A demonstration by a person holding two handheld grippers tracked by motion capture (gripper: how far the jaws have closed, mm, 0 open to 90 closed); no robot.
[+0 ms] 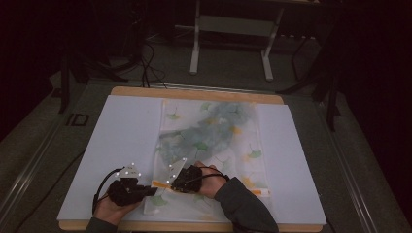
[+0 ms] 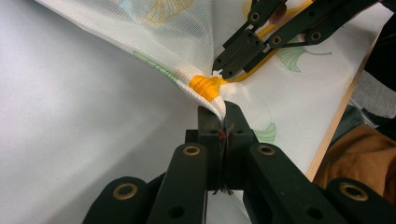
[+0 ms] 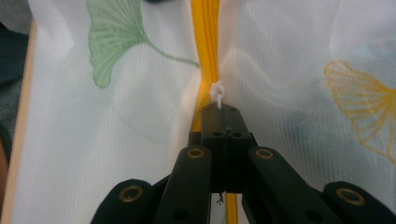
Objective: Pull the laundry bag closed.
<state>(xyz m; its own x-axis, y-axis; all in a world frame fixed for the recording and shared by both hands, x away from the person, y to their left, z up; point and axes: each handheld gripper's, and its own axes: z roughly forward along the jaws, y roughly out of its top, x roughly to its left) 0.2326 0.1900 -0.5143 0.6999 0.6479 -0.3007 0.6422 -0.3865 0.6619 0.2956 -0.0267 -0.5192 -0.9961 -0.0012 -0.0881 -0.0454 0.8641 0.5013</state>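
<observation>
Jaws on both grippers are seen pressed together on parts of the bag. Left gripper (image 2: 223, 122), held in the left hand (image 1: 114, 208) near the front edge of the table, is clamped on the corner fabric of the white mesh laundry bag with green and yellow ginkgo-leaf print (image 2: 163, 42), right at the end of the yellow-orange zipper strip (image 2: 205, 85); the corner is pulled up off the surface into a small peak. Just beyond it in the left gripper view, the black linkage of the right gripper (image 2: 222, 72) is seen meeting the same zipper end. Right gripper (image 3: 221, 108), held in the right hand (image 1: 206, 180) with a dark sleeve (image 1: 245, 208) behind it, is closed on the small white plastic zipper pull (image 3: 217, 92), with the zipper strip (image 3: 207, 37) running straight away from the jaws and mesh fabric (image 3: 299, 70) spread on both sides. In the high view the bag (image 1: 214, 141) is laid lengthwise down the middle of the white sheet (image 1: 126, 136) covering the light wooden table (image 1: 194, 92), with bluish-grey contents visible through the mesh in its far half. Both grippers (image 1: 130, 188) (image 1: 183, 180) are placed close together at the bag's near left corner.
</observation>
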